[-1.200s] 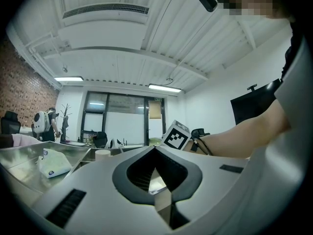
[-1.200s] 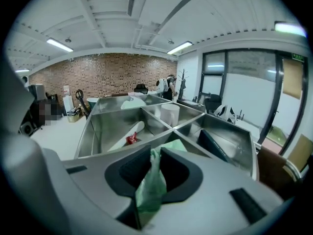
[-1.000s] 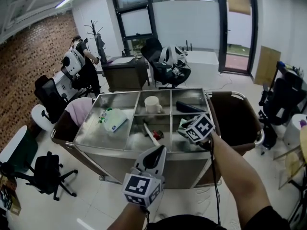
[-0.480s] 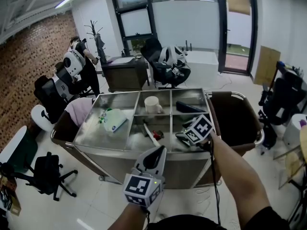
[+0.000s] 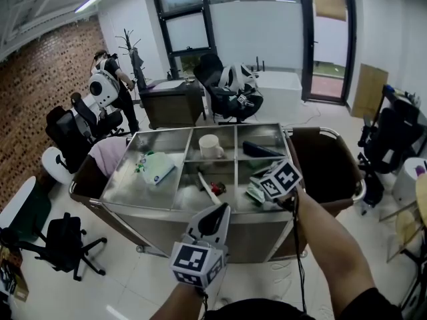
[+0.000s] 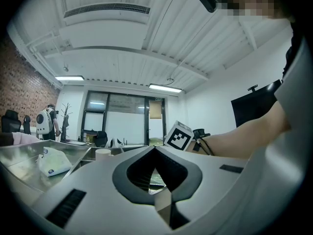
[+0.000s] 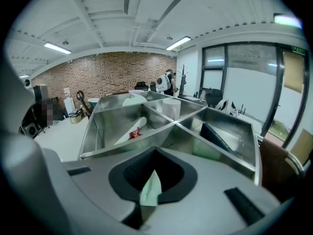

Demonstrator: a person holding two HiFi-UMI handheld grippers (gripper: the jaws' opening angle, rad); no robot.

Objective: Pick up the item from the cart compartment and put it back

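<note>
Pinching a pale green packet [image 7: 150, 190] over the cart [image 5: 147, 207], right tool [image 5: 263, 182]; left tool [image 6: 155, 151] pressed together, empty.

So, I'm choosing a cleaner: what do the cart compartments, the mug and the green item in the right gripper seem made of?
Cart compartments: likely stainless steel, brushed, with dull grey reflections. Mug: probably glazed ceramic, white, opaque. Green item: thin, pliable, perhaps plastic film or paper; its edge pinched flat in the right gripper.

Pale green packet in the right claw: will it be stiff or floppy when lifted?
Probably floppy: only a thin, bent edge of the pale green packet shows in the shut right claw. Likely light, as one small pinch holds it. It may slip if jerked.
</note>
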